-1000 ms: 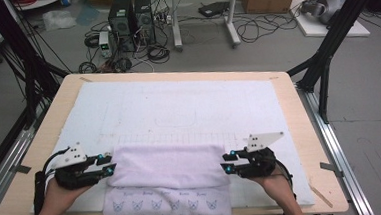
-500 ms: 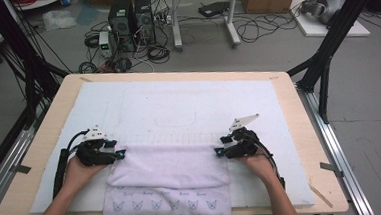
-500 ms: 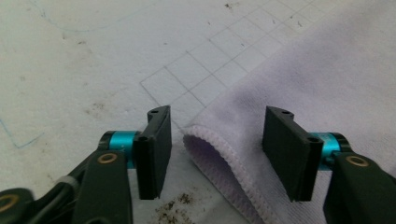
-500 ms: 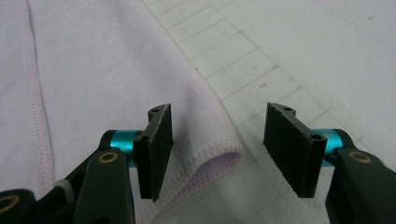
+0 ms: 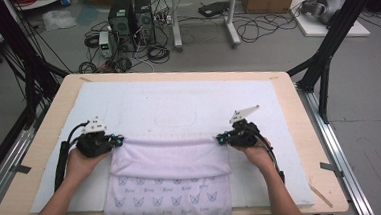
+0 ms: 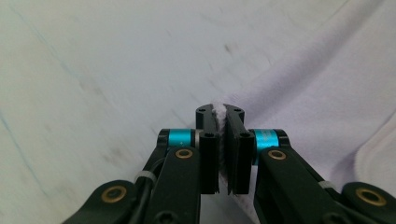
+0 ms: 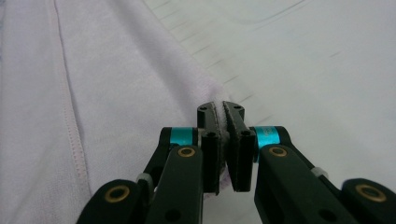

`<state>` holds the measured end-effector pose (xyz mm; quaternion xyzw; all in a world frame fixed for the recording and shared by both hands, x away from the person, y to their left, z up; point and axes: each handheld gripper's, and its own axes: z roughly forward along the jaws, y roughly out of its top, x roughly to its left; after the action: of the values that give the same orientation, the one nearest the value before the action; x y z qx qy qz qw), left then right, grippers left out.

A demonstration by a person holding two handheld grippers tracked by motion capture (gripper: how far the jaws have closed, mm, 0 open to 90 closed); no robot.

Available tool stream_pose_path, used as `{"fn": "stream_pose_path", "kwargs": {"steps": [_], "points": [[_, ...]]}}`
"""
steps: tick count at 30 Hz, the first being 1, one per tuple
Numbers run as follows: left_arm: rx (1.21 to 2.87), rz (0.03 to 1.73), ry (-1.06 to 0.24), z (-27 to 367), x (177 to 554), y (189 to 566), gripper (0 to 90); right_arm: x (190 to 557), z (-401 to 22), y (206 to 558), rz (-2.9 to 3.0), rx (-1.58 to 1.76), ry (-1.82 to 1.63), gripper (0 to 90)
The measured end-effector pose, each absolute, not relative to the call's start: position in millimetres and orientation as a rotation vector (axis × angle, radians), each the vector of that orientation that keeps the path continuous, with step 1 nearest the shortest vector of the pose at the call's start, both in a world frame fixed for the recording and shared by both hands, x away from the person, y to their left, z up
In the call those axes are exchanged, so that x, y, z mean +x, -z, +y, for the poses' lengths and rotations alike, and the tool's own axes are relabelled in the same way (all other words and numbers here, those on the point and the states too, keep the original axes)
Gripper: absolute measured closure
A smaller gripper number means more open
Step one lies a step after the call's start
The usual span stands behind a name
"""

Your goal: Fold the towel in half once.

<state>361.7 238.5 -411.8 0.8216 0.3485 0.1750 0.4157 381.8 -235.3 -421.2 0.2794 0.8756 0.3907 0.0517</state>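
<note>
Towel [image 5: 169,161]: pale lilac, plain on folded part; nearer part has rows of small blue-grey butterfly-like motifs w/ tiny lettering. Mat [image 5: 188,100] under towel: white w/ faint grey lines. Table [image 5: 311,145] around mat: light wood. Left gripper [image 5: 114,140] & right gripper [image 5: 221,138], at towel's far corners: black w/ teal bands, brass-coloured pins.

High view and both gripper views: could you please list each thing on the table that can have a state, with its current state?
Towel: folded over on itself, lying flat, near end hanging over the table's front edge, far corners pinched.
Left tongs: just closed, shut on the towel's far left corner.
Right tongs: just closed, shut on the towel's far right corner.
White mat: spread flat across the table, under the towel.
</note>
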Motion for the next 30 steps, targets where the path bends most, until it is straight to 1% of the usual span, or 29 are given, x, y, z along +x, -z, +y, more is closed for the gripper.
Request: {"fn": "stream_pose_path", "kwargs": {"steps": [2,4,6,10,12,13,14,15,16,17,19,21,23,25,28,30], "points": [[2.093,0.869,-0.493,229,381,396,85.2,395,-237,407,2.623,0.869,-1.120,86.0],[2.099,0.868,-0.518,224,397,382,85.2,410,-242,391,2.572,0.906,-1.087,86.4],[2.070,0.881,-0.576,219,416,361,85.4,423,-247,372,2.528,0.927,-1.088,86.5],[2.006,0.900,-0.646,213,444,323,85.3,446,-251,333,2.460,0.923,-1.077,86.5],[1.995,0.923,-0.654,210,453,317,84.5,454,-251,321,2.443,0.913,-1.084,86.1],[2.010,0.953,-0.654,210,456,321,80.7,458,-252,321,2.443,0.926,-1.099,82.8],[2.037,0.989,-0.656,211,457,327,72.8,461,-252,324,2.436,0.931,-1.114,75.8],[2.048,1.007,-0.649,213,457,333,66.5,462,-253,329,2.440,0.963,-1.114,66.7],[2.030,1.024,-0.617,220,454,343,64.4,463,-253,334,2.440,0.981,-1.113,63.1],[2.020,1.034,-0.597,223,452,349,63.3,461,-253,343,2.446,0.980,-1.137,62.7],[2.017,1.055,-0.553,232,446,364,59.3,457,-251,357,2.481,1.011,-1.124,55.3],[2.016,1.051,-0.501,238,438,376,56.8,450,-248,369,2.491,0.981,-1.133,55.3],[2.023,1.021,-0.456,239,429,384,55.4,443,-244,381,2.519,0.988,-1.138,53.4],[2.028,0.985,-0.436,238,420,390,53.6,434,-241,391,2.542,0.973,-1.151,52.0],[2.052,0.933,-0.395,235,407,397,50.0,420,-237,400,2.540,0.966,-1.201,50.8],[2.037,0.907,-0.365,233,401,402,49.9,412,-236,403,2.530,0.956,-1.222,50.2]]}}
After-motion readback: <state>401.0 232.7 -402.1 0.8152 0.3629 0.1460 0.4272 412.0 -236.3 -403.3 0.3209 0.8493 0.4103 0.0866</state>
